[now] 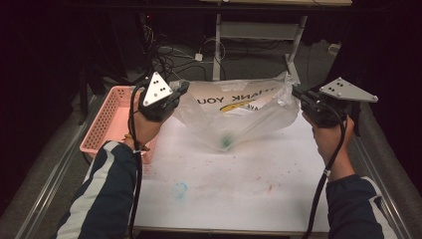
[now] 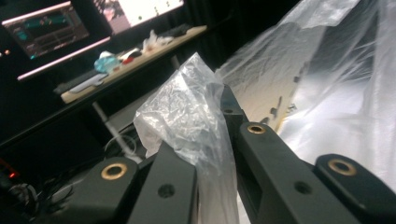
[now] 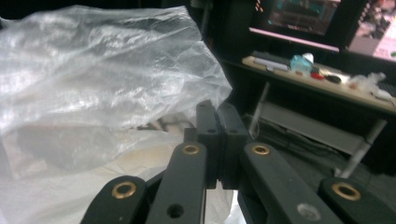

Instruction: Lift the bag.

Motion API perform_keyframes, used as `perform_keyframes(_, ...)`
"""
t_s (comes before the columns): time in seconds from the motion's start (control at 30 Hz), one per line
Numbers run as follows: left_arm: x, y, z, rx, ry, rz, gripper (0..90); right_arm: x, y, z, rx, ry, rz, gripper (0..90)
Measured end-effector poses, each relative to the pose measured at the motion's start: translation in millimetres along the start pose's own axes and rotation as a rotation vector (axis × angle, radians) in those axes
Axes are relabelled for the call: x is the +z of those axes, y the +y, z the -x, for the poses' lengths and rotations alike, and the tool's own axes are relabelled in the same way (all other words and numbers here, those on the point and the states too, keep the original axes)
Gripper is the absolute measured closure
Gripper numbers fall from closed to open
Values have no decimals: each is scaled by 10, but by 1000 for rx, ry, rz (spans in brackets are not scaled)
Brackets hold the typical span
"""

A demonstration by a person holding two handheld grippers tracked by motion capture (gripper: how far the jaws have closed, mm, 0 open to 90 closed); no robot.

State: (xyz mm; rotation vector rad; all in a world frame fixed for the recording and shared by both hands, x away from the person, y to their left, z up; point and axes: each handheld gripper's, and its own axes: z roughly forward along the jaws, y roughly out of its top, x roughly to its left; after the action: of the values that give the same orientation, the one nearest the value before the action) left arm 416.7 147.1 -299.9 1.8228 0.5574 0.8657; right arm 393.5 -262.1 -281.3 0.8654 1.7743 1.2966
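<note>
While I hold both tools up, my left gripper is closed on one edge of the plastic bag and my right gripper pinches the opposite edge, so the bag hangs stretched between them above the table.

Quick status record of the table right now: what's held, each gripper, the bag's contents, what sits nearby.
held: plastic bag, stretched between both grippers above the table
left gripper: shut on the bag's edge
right gripper: shut on the opposite edge
contents: a small green thing, identity unclear
nearby: pink basket at table's left
</note>
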Motion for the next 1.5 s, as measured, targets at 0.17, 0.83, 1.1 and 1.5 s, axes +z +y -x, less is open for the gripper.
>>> perform_keyframes(0.17,177,34,-44,-31,13,16,878,191,-46,142,34,-23,-45,900)
perform_keyframes(0.83,90,506,-178,-28,63,100,879,22,418,188,55,-46,41,900)
perform_keyframes(1.1,-130,711,-283,-36,77,162,879,-133,672,153,23,-59,98,900)
perform_keyframes(1.5,209,507,-171,-49,71,65,773,96,450,206,40,-91,20,900)
